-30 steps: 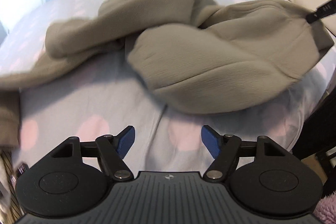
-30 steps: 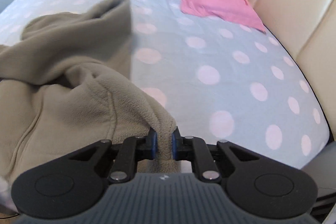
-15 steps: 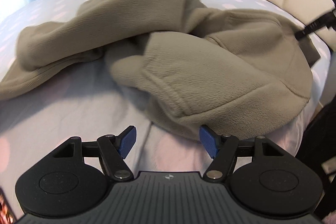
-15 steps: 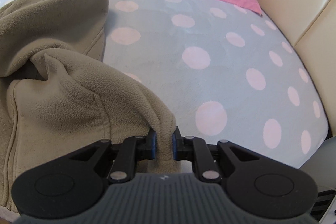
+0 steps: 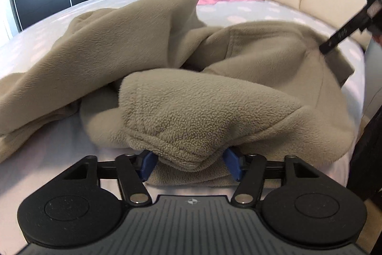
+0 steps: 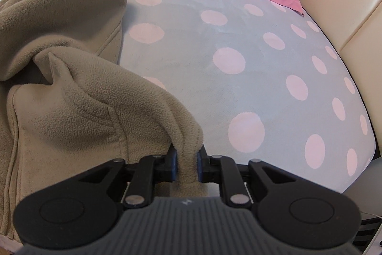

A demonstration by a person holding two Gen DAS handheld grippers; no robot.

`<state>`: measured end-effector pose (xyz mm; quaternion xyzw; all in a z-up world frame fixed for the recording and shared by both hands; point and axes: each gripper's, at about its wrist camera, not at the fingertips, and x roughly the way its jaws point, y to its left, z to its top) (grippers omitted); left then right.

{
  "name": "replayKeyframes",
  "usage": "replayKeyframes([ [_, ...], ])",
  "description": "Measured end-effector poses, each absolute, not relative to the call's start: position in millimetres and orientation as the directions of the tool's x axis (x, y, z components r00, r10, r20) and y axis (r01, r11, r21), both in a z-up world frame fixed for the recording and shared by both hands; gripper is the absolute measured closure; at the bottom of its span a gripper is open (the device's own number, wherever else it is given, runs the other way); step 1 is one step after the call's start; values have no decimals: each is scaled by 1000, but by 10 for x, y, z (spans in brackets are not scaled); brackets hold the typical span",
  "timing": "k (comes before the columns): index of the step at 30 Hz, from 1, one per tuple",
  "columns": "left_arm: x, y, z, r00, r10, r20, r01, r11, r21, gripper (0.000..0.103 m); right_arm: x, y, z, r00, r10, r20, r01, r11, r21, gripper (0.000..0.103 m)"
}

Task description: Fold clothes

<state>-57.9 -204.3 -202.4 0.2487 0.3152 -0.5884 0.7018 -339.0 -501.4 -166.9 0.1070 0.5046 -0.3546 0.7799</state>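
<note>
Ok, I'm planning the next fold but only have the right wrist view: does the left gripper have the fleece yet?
Observer: Nearly. The left gripper has a thick hem fold of the fleece between its pads. Its jaws have just been closing, but I can't tell if they are pressing yet.
Operator: And how does the cloth lie on that side?
Observer: Bunched. One long part trails away left across the bed, not flat.

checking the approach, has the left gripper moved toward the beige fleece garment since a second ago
Yes. The left gripper has come forward over the dotted bedsheet to the beige fleece garment; its jaws have just been closing, with a fold now between them.
</note>
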Motion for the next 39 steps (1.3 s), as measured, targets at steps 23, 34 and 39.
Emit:
replayKeyframes([
  [23,-333,-950,-883,52,-622,-781,901,366,-231,92,-3533,-3888,-709,503,-229,-833,399,917,-11,88],
  [34,-353,-733,-744,37,-444,-895,905,395,-159,91,-3721,-3604,-782,431,-111,-896,315,949,34,88],
  [39,-318,-858,-855,13,-376,-926,898,412,-154,82,-3699,-3590,-966,363,-105,-926,307,951,12,76],
])
